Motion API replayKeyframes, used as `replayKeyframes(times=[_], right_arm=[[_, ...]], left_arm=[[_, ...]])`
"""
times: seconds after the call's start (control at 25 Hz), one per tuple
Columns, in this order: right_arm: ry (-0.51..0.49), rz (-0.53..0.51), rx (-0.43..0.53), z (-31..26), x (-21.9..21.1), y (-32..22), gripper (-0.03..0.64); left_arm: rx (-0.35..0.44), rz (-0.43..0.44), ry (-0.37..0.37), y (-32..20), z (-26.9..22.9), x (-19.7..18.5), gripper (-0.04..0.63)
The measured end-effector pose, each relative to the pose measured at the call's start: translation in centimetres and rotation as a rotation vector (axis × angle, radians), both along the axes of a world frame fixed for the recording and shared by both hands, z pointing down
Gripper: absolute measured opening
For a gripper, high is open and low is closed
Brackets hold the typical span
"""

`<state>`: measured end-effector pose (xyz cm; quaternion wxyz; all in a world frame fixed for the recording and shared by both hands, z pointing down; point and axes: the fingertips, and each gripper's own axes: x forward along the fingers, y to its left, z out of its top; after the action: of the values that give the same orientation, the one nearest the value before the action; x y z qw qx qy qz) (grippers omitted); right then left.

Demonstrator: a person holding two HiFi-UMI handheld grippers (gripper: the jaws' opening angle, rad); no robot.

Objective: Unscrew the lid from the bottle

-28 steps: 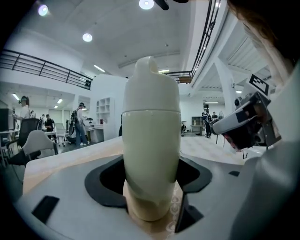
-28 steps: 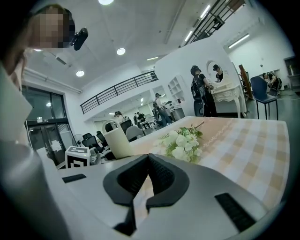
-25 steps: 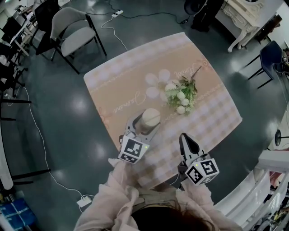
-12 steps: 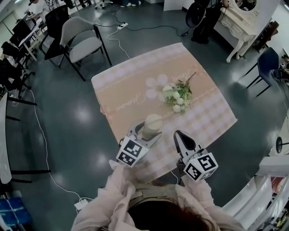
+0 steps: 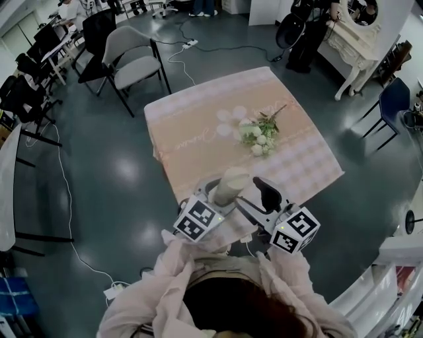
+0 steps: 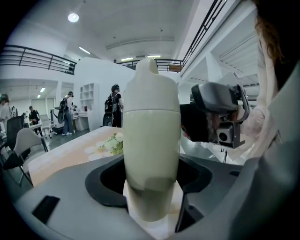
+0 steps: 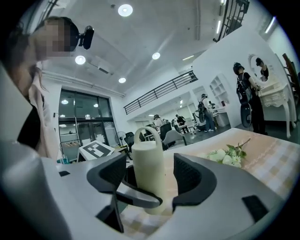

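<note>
Cream bottle (image 5: 232, 182) clamped in left gripper (image 5: 223, 195); right gripper (image 5: 259, 202) jaws just opened around it.

Flowers (image 5: 260, 135), seemingly artificial, lie on the tablecloth (image 5: 192, 125); chair (image 5: 135, 63) nearby.

Bright ceiling lights (image 7: 125, 9) glare off the glossy floor (image 5: 122, 173) — gripper views bulge, edges vignetted black.

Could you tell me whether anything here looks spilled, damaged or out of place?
Nothing stands out. The bottle sits intact in the left gripper with its lid on, and the flowers lie tidily on the flat tablecloth; no spill shows.
</note>
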<state>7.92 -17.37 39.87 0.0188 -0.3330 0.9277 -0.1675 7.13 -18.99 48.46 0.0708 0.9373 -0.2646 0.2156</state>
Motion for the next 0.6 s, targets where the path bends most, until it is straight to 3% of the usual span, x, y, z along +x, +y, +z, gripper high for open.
replayKeyframes(times=[0.16,0.4,0.6], right_arm=[[-0.033,-0.039,0.037,-1.2,-1.2,0.4,0.322],[0.025,-0.154,0.108,-1.7,-3.1,1.5,0.294],[-0.034,-0.225,0.148,-2.9,-2.8,1.9,0.286]], left_arm=[[-0.015,0.021,-0.004,2.2,-0.1,0.5,0.316],[-0.024,0.077,-0.01,4.1,-0.1,0.4,0.316],[-0.027,0.152,0.013,4.4,-1.3,0.3,0.316]])
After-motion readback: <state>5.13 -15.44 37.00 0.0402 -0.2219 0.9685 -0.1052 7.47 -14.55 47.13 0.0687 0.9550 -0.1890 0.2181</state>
